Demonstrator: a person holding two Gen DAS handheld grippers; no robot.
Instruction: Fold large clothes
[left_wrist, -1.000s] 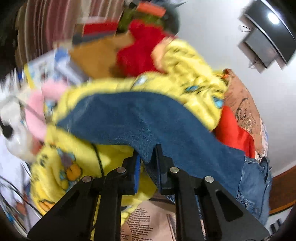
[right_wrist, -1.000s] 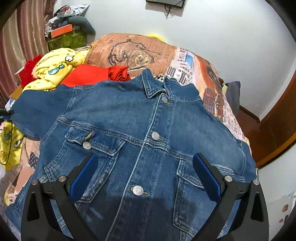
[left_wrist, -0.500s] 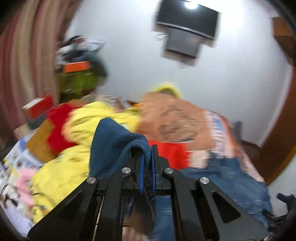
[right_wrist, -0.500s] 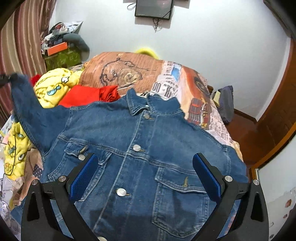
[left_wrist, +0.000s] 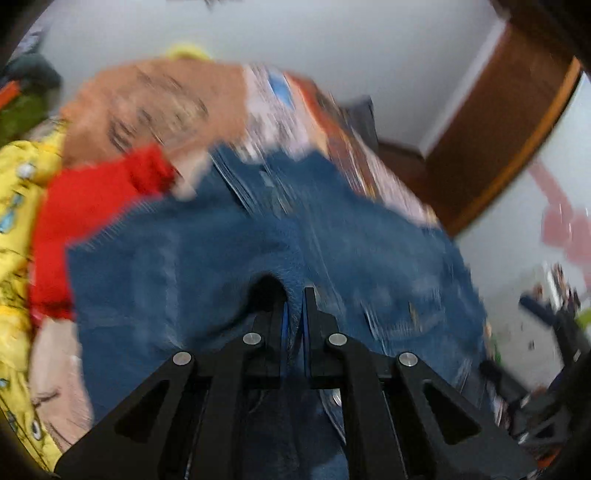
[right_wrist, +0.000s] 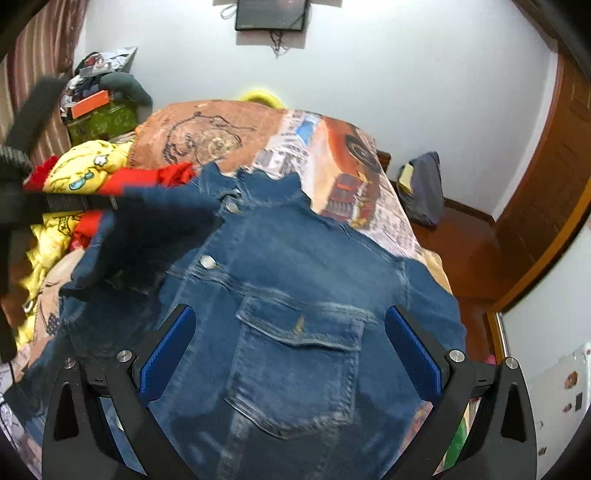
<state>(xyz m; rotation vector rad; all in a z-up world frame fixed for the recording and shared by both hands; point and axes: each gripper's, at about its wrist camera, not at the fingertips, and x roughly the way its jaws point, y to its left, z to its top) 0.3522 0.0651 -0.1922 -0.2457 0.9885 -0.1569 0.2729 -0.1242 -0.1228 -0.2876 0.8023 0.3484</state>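
A blue denim jacket (right_wrist: 295, 280) lies front up on the bed, buttons and chest pocket showing. My left gripper (left_wrist: 293, 314) is shut on the jacket's left sleeve (left_wrist: 177, 280) and holds it lifted over the jacket body; the sleeve also shows in the right wrist view (right_wrist: 159, 218), stretched across toward the button line. The left wrist view is blurred by motion. My right gripper (right_wrist: 288, 347) is open and empty, hovering above the jacket's chest pocket (right_wrist: 295, 362).
The bed has a printed orange and newspaper-pattern cover (right_wrist: 295, 140). A yellow cartoon-print garment (right_wrist: 81, 166) and a red garment (right_wrist: 155, 177) lie left of the jacket. Clutter (right_wrist: 99, 103) is stacked at the back left. A wooden door (right_wrist: 546, 192) stands at the right.
My left gripper has carried the sleeve from the left side up and across over the jacket body. My right gripper has shifted right, from the button line to above the chest pocket, still open.
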